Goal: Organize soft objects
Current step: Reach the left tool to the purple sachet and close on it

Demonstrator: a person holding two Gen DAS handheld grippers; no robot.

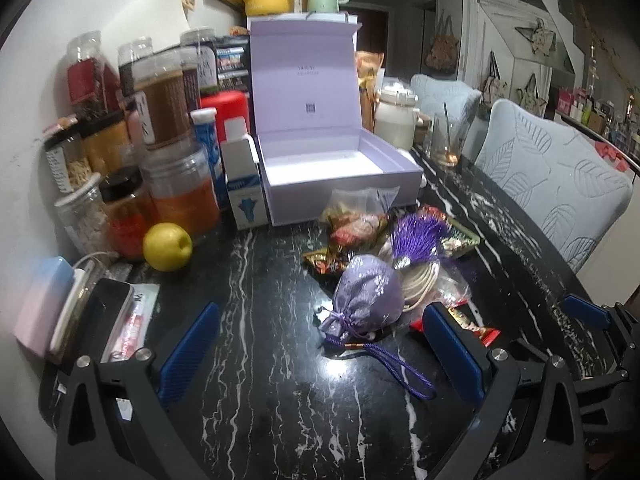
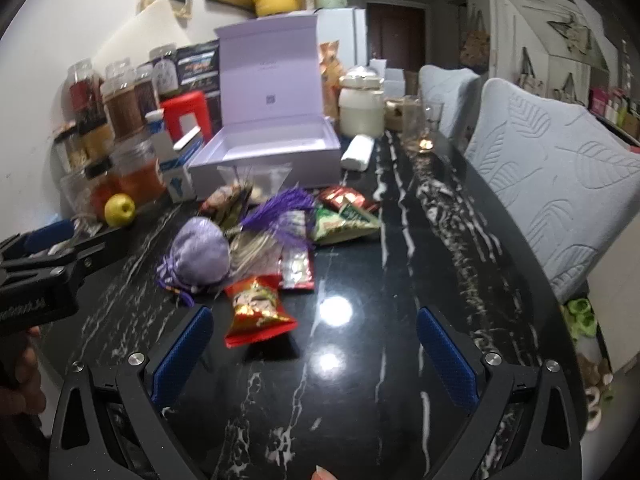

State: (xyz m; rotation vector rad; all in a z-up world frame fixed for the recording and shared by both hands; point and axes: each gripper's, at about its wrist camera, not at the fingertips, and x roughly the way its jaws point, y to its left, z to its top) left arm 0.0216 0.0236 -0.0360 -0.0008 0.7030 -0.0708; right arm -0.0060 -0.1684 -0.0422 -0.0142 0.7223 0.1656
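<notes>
A lilac drawstring pouch (image 1: 368, 300) (image 2: 202, 250) lies on the black marble table (image 1: 260, 360) beside a purple tassel (image 1: 420, 234) (image 2: 280, 210), a coiled cream cord (image 1: 418, 282) and several snack packets (image 2: 258, 308). An open lilac box (image 1: 336, 172) (image 2: 272, 148) stands behind them, empty inside. My left gripper (image 1: 320, 354) is open, just short of the pouch. My right gripper (image 2: 316, 354) is open and empty, with the red snack packet near its left finger (image 2: 182, 354). The left gripper's body shows at the left edge of the right wrist view (image 2: 36, 280).
Jars and bottles (image 1: 160, 140) crowd the left by the wall, with a yellow apple (image 1: 167, 247). A phone (image 1: 104, 316) lies at front left. A white jar (image 1: 396, 118), a glass (image 1: 448, 140) and pale blue chairs (image 2: 552, 184) line the right side.
</notes>
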